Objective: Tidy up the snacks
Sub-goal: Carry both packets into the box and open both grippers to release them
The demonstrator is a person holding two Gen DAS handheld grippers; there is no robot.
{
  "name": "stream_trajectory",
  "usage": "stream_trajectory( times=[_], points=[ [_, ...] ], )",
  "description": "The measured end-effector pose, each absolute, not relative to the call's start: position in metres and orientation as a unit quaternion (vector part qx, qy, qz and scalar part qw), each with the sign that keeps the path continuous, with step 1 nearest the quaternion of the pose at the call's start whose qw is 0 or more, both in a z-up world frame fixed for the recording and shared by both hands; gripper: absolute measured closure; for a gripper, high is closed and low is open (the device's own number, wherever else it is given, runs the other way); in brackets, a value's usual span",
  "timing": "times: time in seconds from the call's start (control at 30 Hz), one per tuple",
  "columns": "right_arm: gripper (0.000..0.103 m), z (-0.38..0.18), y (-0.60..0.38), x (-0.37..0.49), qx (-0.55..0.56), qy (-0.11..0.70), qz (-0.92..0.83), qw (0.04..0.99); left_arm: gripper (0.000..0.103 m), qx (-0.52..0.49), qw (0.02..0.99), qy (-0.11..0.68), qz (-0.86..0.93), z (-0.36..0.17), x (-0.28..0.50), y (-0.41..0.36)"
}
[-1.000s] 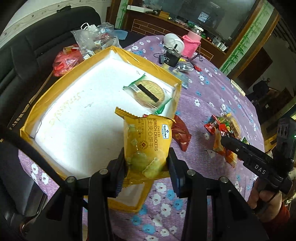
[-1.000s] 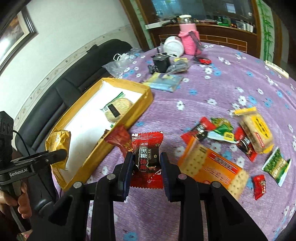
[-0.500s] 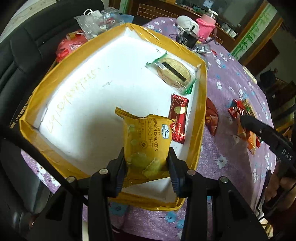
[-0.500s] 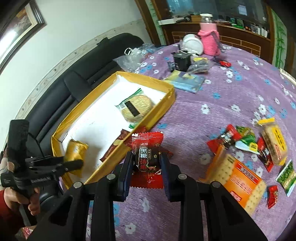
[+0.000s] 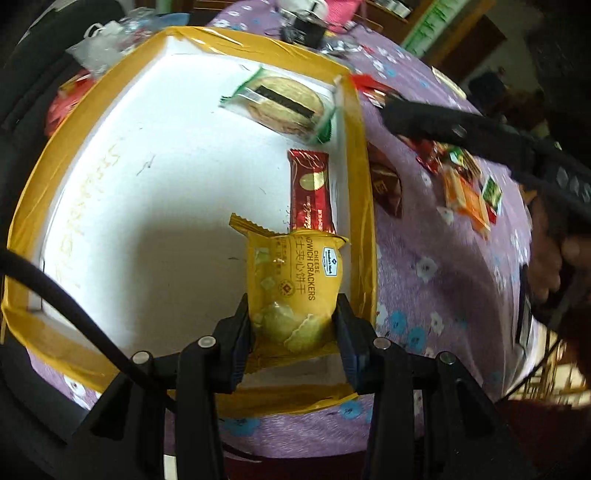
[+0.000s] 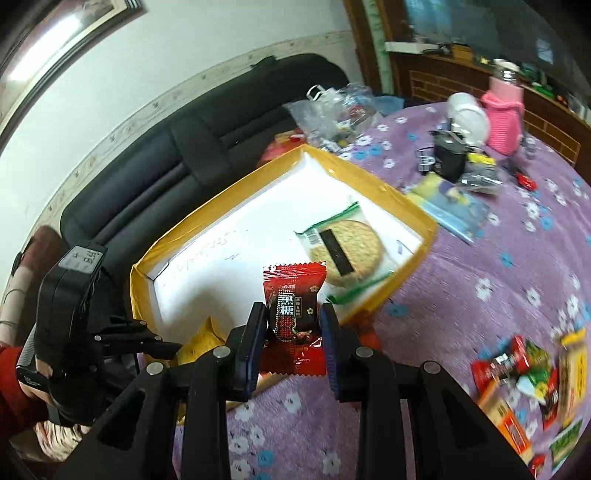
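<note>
Round cracker pack (image 5: 284, 105) and red bar (image 5: 310, 192) lying in yellow-rimmed tray (image 5: 360, 177), my left gripper (image 5: 293, 325) clamping cheese cracker pack (image 5: 295, 288) over it, my right gripper (image 6: 293, 332) pinching red candy packet (image 6: 293, 295) at tray edge.

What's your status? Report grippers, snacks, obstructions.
Left gripper shut on yellow cracker pack, over the box. Right gripper shut on red candy packet, at the box's edge. Nothing in the way.

A room with a round table and a black sofa

The table (image 6: 480, 280) wears a purple cloth with little white and blue flowers. Behind its far left edge stands a black sofa (image 6: 177, 155) against a white wall (image 6: 177, 55). A framed picture (image 6: 62, 33) hangs high on that wall and shines with light. A dark wooden cabinet (image 6: 443, 70) stands past the table's far edge.
</note>
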State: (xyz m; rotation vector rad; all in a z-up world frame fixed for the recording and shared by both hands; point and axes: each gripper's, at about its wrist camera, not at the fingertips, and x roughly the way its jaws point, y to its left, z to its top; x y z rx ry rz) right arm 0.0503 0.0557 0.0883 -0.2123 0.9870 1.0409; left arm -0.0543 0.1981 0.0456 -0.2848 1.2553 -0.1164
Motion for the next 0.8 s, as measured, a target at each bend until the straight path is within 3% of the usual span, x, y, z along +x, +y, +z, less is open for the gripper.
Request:
stream_trajectory(
  times=[0.8],
  points=[
    [0.075, 0.035, 0.128, 0.07, -0.162, 0.489, 0.464, 0.721, 0.06, -0.119, 0.771, 0.608, -0.147, 0.037, -0.042, 0.209]
  ],
)
